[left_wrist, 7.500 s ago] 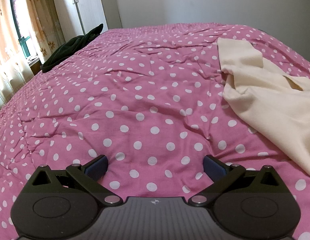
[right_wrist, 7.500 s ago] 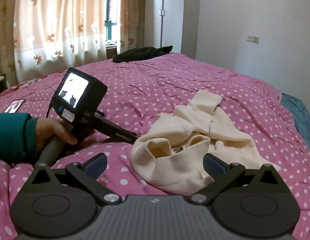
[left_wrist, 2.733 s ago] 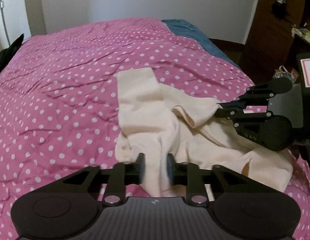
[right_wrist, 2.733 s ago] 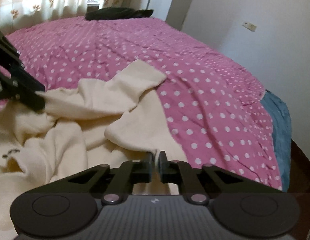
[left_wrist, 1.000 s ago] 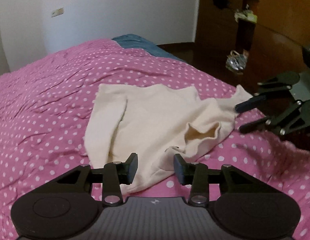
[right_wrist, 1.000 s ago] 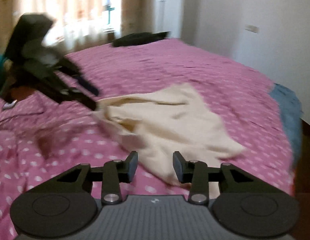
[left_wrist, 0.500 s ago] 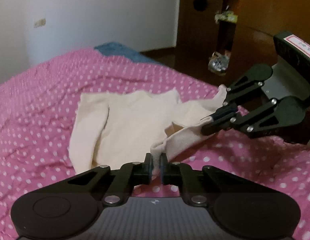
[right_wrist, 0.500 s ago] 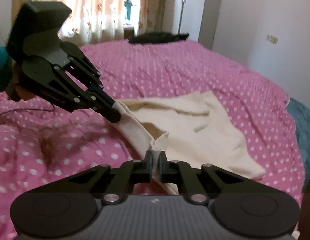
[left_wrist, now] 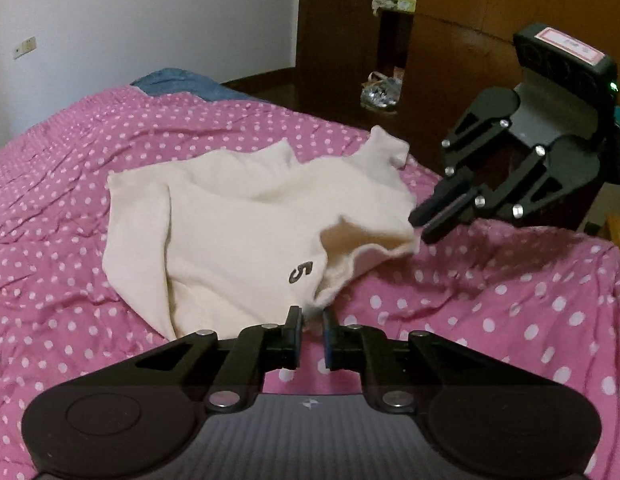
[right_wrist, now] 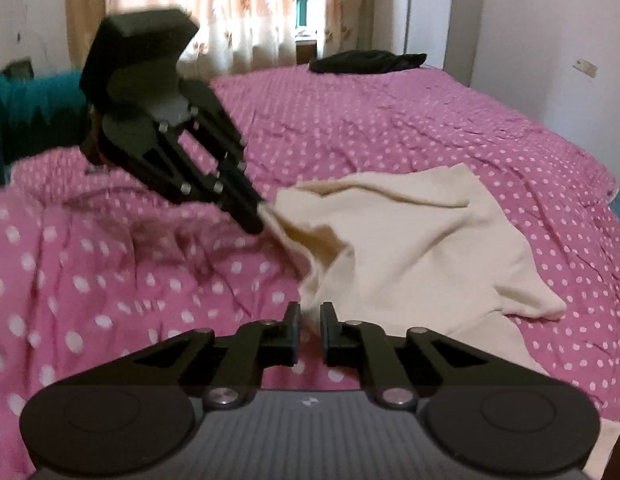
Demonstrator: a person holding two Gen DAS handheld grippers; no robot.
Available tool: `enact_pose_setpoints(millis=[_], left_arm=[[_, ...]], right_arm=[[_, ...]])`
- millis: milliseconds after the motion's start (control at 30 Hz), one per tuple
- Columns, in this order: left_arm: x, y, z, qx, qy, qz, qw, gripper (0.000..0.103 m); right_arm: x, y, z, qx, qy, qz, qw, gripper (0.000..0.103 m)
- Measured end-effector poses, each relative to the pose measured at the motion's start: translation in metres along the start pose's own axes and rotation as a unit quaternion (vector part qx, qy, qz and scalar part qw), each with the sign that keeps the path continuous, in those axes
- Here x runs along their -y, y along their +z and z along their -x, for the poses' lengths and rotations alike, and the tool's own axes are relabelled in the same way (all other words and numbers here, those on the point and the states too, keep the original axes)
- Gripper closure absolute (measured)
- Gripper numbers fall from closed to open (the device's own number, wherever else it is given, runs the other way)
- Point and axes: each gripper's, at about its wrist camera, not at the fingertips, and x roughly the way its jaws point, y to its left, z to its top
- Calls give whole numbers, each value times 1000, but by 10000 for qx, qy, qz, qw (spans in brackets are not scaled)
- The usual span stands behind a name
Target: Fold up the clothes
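Pink polka-dot bedspread covers the bed in both wrist views, wrinkled throughout. Left wrist view, left to right: white wall, blue fabric at the far bed corner, cream sweater lying mostly flat mid-bed with a dark "5" mark near its near edge, dark wood cabinet behind. Left gripper has its jaws narrow, pinching the sweater's near hem corner. Right gripper comes in from the right side, jaws closed down on the other end of the same hem; the fabric between the two pinch points is lifted off the bedspread and gapes open. Right wrist view, left to right: teal sleeve at the edge, left gripper clamped on a sweater corner, blurred; right gripper narrow on the near hem; dark garment on the far bed edge by the curtained window. Sweater body stays on the bed, well apart from the dark garment.
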Motion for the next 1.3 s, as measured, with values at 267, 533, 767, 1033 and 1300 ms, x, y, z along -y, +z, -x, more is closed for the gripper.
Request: enact_pose_setpoints(millis=[267,533,767,1033,1300], left_arm=[[-49,41,-6,274,830,618,9943,64],[-133,82,-73,98,1664,1591,9731,59],[-178,99,-127,69,1914,2073,9593,57],[-196,99,-166,-73,1715,2330,9572,58],[-196,98,-165,61,1612,2403,9572,91]], right_arm=[[75,17,17,417,-901,-1178,9881,89],[160,2,-25,144,-1480,-2362,9602,77],[197,-13,-53,17,-1504,-2937,9440,74],[233,-28,-84,-119,-1397,-3587,9229,73],[238,-6,-81,171,-1688,-3354,9267,98]])
